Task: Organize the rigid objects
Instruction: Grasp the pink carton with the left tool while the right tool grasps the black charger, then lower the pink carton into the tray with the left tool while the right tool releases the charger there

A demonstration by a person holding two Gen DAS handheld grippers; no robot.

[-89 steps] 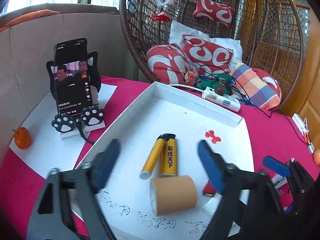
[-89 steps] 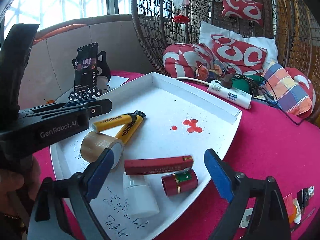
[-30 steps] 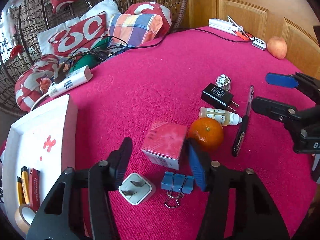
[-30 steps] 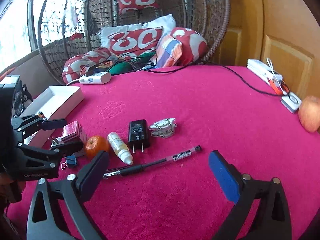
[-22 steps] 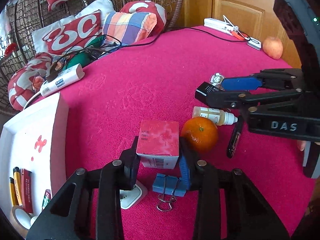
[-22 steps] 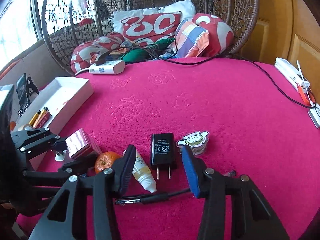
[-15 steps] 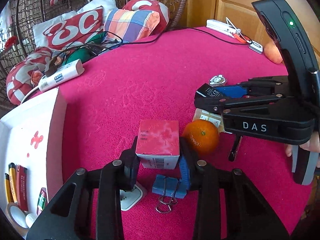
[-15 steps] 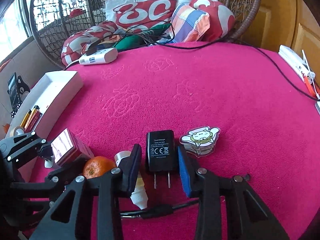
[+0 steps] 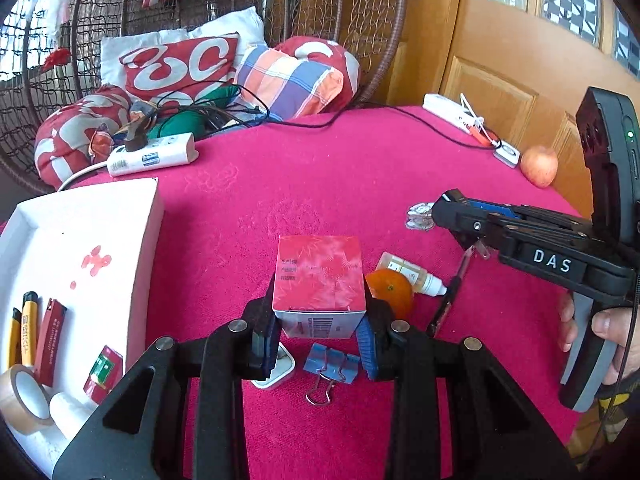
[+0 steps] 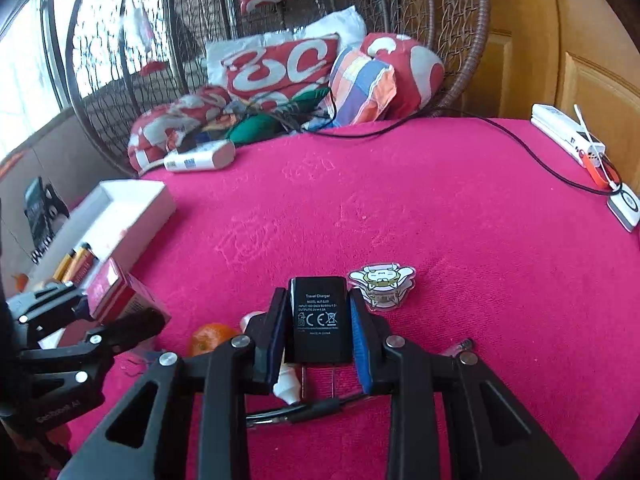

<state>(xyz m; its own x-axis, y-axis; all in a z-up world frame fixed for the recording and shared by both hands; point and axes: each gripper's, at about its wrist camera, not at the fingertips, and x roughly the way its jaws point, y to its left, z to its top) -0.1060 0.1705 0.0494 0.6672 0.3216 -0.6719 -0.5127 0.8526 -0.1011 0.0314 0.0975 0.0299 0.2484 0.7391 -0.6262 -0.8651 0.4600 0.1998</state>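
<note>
Since a second ago: left gripper (image 9: 318, 338) clamped pink box (image 9: 319, 278); right gripper (image 10: 320, 344) clamped black charger (image 10: 319, 318), both lifted

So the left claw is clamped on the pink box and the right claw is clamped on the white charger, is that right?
Not quite. The left claw does clamp the pink box, but the right claw clamps a black charger, as the right wrist view shows. The white charger lies on the cloth.

I read "DAS" in white letters on the side of the right tool (image 9: 460, 216). The black charger (image 10: 320, 316) it grips says "Travel Charger", with a CE mark. Print on the pink box (image 9: 319, 280) is too blurred for me.
</note>
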